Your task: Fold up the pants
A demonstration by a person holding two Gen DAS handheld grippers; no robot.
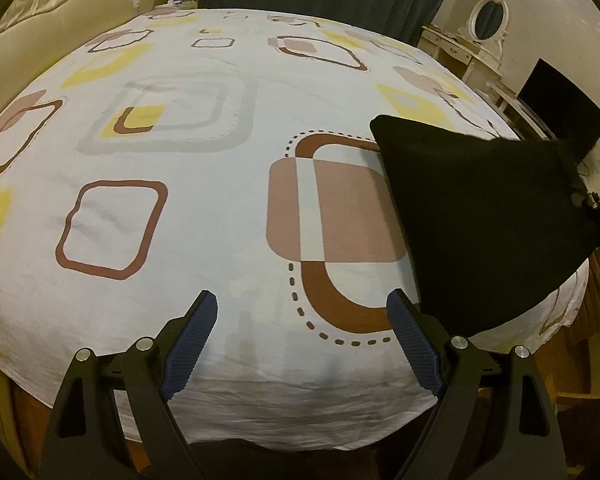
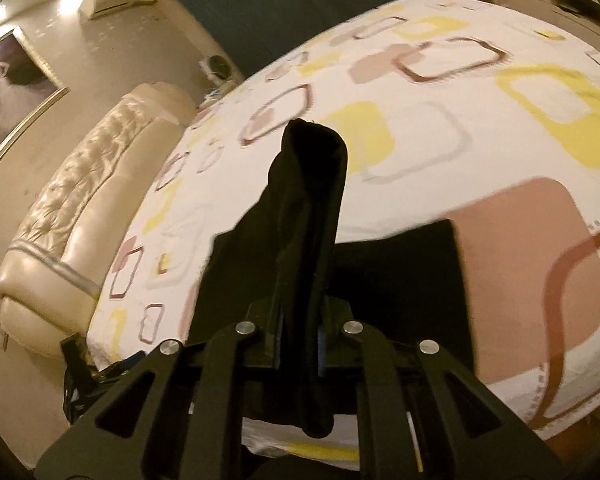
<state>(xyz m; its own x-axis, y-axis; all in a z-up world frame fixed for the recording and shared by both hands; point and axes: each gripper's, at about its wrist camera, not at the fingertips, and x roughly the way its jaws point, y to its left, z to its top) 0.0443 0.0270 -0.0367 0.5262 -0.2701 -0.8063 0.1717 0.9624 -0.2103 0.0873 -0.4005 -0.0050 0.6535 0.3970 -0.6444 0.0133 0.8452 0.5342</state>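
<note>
Right gripper [image 2: 299, 338]: fingers pressed together on a bunched strip of the black pants [image 2: 312, 216], which sticks up and forward past the tips. The rest of the cloth hangs from the pinch down to the bed [image 2: 440, 152] and lies there as a dark flat panel. The view is blurred, so I cannot tell if the pinched part is waistband or leg.

Left gripper [image 1: 302, 312]: fingers spread wide, holding nothing, hovering over the near edge of the bed [image 1: 220, 220]. Just right of it the pants [image 1: 480, 216] show as a broad dark sheet, one corner pointing onto the patterned sheet, the far side lifted toward the right edge.

Progress, as judged: the pants already look doubled into a wide panel, but the fold in hand is not laid down. Left: lay the lifted edge over, flatten, maybe one more fold.

Farther back: headboard [image 2: 84, 200], framed picture [image 2: 12, 92], dressing table [image 1: 472, 44].
</note>
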